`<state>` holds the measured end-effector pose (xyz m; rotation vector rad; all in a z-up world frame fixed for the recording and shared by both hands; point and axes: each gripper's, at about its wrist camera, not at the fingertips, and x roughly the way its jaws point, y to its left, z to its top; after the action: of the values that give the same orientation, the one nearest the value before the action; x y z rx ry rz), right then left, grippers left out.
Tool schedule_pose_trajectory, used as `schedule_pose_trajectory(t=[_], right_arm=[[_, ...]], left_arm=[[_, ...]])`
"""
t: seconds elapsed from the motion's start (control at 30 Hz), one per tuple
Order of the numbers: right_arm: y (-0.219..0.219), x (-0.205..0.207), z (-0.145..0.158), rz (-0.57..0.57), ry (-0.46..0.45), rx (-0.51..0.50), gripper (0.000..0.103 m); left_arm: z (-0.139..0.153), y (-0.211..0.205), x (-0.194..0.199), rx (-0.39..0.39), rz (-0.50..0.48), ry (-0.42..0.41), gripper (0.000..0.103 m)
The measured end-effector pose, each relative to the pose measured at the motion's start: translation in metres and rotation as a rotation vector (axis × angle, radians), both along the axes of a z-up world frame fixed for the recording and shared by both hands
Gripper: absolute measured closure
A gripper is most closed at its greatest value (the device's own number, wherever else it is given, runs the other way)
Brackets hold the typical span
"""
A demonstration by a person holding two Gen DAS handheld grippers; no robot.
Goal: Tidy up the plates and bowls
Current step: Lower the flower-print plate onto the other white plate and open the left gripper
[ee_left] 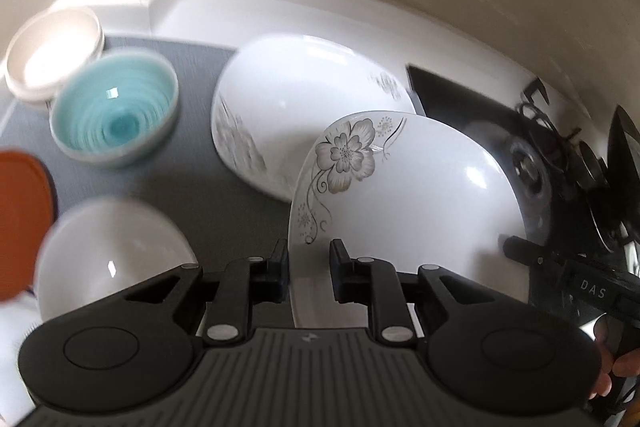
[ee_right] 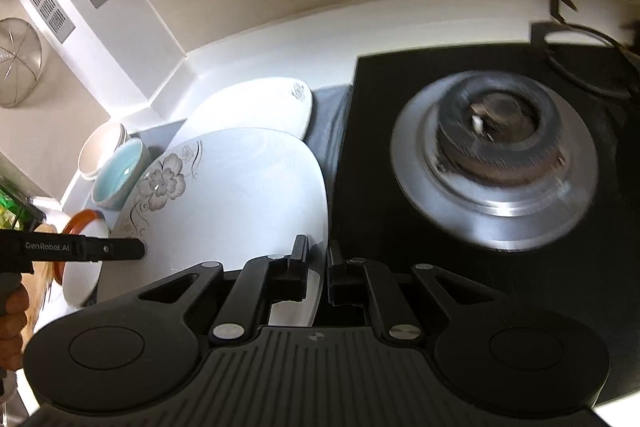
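Note:
A white flower-patterned plate (ee_left: 400, 195) (ee_right: 240, 187) hangs tilted above the grey mat (ee_left: 192, 171), partly over a second flowered plate (ee_left: 300, 95) (ee_right: 256, 103) lying there. My left gripper (ee_left: 309, 267) has the lifted plate's left rim between its fingers; they stand a little apart, wider than the rim. It also shows in the right wrist view, where the left gripper (ee_right: 136, 249) sits at that rim. My right gripper (ee_right: 318, 263) is shut on the plate's right rim.
A teal bowl (ee_left: 116, 119) (ee_right: 118, 179), stacked cream bowls (ee_left: 52, 55), a white bowl (ee_left: 112, 255) and an orange dish (ee_left: 22, 219) sit to the left. The black hob with its burner (ee_right: 496, 151) lies right of the mat. The wall runs close behind.

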<state>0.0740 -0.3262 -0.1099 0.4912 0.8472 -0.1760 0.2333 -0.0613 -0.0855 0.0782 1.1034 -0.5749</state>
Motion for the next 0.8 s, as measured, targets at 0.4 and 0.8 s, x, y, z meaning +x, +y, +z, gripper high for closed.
schedule_pose_trajectory(t=[0.4, 0.8], right_arm=[[-0.014, 0.089, -0.007, 0.015, 0.0, -0.004, 0.093], [-0.014, 0.129, -0.025, 0.008, 0.068, -0.021, 0.092]], left_arm=[[-0.005, -0.015, 0.075, 0.023, 0.073, 0.008, 0.08], [-0.027, -0.027, 0.11, 0.067, 0.091, 0.042, 0.08]])
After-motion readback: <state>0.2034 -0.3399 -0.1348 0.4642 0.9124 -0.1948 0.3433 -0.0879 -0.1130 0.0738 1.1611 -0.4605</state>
